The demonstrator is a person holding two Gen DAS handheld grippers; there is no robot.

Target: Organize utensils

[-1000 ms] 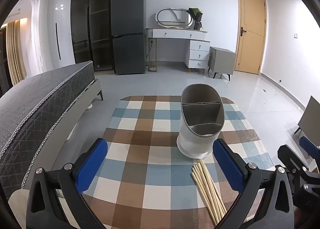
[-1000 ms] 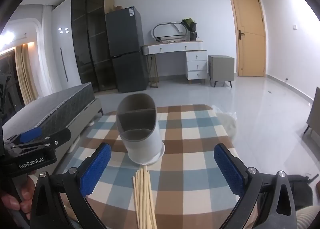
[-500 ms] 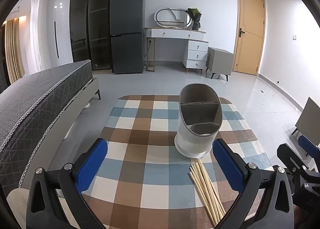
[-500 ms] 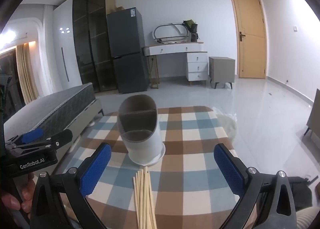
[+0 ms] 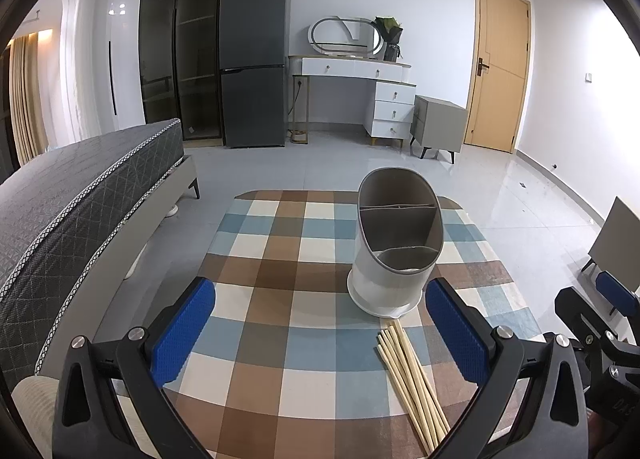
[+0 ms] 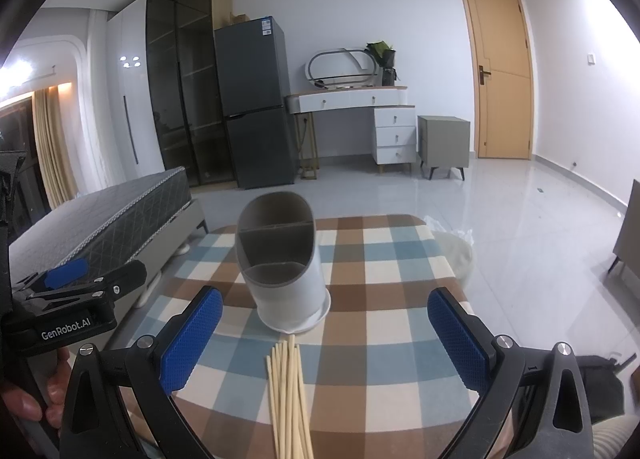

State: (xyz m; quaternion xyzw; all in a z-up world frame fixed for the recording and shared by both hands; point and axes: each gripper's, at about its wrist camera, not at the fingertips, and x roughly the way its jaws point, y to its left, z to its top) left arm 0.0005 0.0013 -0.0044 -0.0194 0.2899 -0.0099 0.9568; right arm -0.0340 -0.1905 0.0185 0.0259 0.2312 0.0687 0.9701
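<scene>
A white utensil holder (image 5: 394,255) (image 6: 286,271) with a grey divided inside stands upright on the checked tablecloth (image 5: 280,291) (image 6: 380,299). Its compartments look empty. A bundle of several pale wooden chopsticks (image 5: 412,375) (image 6: 290,391) lies flat on the cloth just in front of the holder. My left gripper (image 5: 318,331) hovers open above the near part of the cloth, left of the chopsticks. My right gripper (image 6: 326,335) is open too, with the chopsticks lying below and between its blue pads (image 6: 192,339). Neither gripper touches anything.
The other gripper shows at each view's edge (image 5: 600,323) (image 6: 76,299), with a hand (image 6: 24,399) on the left one. A grey bed (image 5: 80,211) runs along the table's left. A white bag (image 6: 456,251) lies on the floor past the table's right edge.
Both views have shifted only slightly; the left gripper has drifted a little, so the holder sits marginally lower-left in its view. The chopsticks and holder have not moved.
</scene>
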